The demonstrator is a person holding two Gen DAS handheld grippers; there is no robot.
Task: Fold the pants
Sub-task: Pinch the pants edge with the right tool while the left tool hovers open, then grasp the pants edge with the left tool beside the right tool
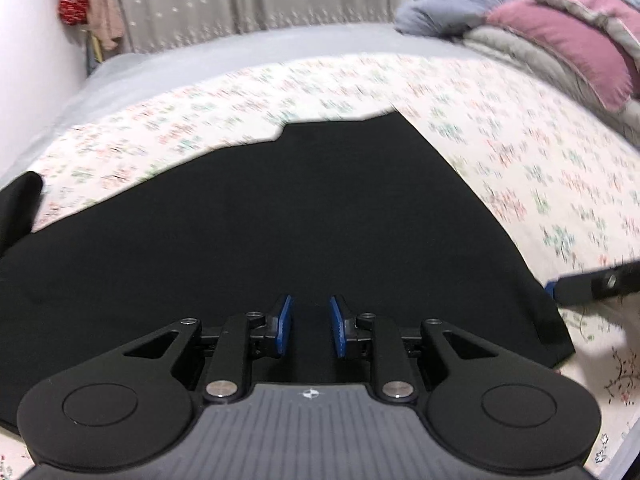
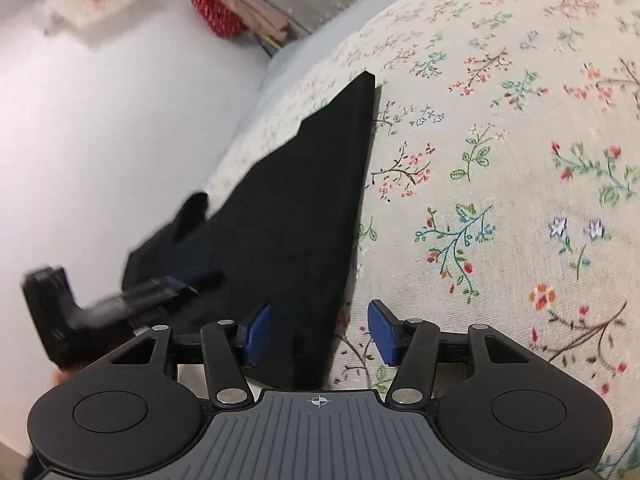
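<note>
Black pants [image 1: 280, 216] lie flat on a floral bedspread [image 1: 500, 128], folded into a broad dark panel. My left gripper [image 1: 310, 330] hovers over the near part of the pants, jaws partly open and empty. In the right wrist view the pants [image 2: 296, 208] run away as a long dark wedge. My right gripper [image 2: 320, 332] is open wide, straddling the pants' near right edge, with nothing held. The right gripper's finger shows at the left view's right edge [image 1: 592, 284]. The left gripper shows blurred in the right view [image 2: 120, 304].
Folded quilts and pillows [image 1: 560, 36] are piled at the far right of the bed. A grey sheet [image 1: 200, 52] borders the bedspread. A white wall [image 2: 100, 128] is on the left, with hanging clothes [image 1: 92, 0] and a curtain behind.
</note>
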